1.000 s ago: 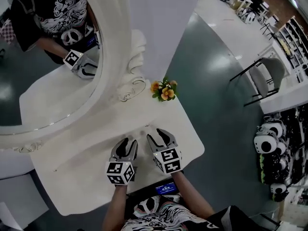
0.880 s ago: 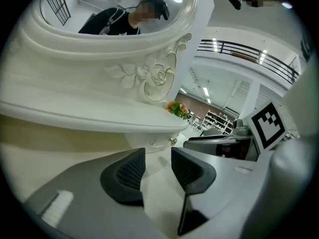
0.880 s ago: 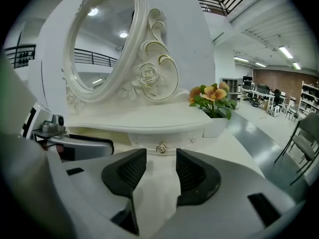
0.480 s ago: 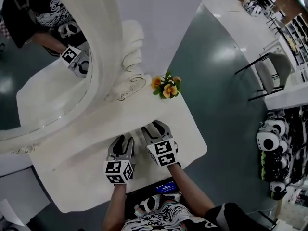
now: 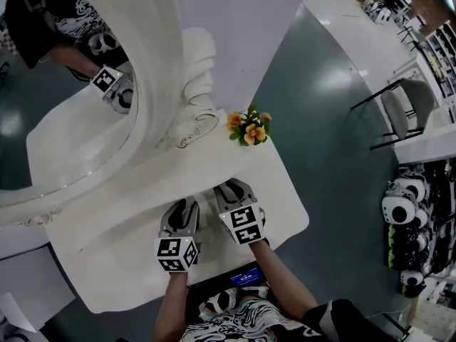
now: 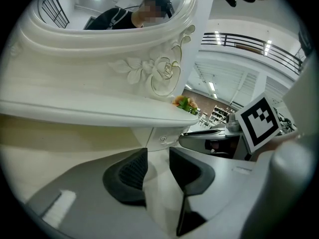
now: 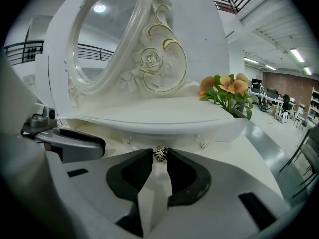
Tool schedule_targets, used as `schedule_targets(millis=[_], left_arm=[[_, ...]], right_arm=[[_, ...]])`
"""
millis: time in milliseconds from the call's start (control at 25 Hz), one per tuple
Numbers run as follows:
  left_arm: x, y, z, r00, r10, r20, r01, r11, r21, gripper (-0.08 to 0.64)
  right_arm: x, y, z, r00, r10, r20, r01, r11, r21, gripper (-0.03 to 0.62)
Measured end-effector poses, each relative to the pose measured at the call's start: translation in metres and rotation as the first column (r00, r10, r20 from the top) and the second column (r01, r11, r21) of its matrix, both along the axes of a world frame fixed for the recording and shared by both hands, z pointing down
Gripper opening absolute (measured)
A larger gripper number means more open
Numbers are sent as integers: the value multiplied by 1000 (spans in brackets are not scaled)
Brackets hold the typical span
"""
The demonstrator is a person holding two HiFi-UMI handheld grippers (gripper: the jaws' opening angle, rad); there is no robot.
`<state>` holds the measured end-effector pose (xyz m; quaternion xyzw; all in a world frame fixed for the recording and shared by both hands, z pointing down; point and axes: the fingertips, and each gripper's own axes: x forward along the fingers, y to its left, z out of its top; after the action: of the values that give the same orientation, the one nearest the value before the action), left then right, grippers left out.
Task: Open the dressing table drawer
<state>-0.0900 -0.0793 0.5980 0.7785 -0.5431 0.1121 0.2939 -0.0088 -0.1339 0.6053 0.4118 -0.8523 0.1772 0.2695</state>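
Drawer [image 7: 182, 142] sits tucked under the front lip of the white surface [image 5: 135, 226], below the oval mirror [image 5: 57, 141] with the gold-trimmed rose carving [image 7: 149, 59]. Orange flowers [image 5: 249, 129] stand at the far right corner. The drawer front is plain white with 1 small patterned metal knob [image 7: 160, 154]. Your right hand-held gripper [image 5: 229, 189] is closing on that knob, which fills the gap between the tips. Your left hand-held gripper [image 5: 187, 206] is just beside it, jaws apart but closing, only white drawer front between them.
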Motion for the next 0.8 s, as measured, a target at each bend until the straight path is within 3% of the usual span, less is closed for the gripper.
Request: schedule_targets(millis=[800], left_arm=[[-7, 4, -17, 1000, 3, 29, -4, 999, 41, 137]], right_arm=[[28, 53, 3, 998, 50, -22, -51, 998, -49, 95]])
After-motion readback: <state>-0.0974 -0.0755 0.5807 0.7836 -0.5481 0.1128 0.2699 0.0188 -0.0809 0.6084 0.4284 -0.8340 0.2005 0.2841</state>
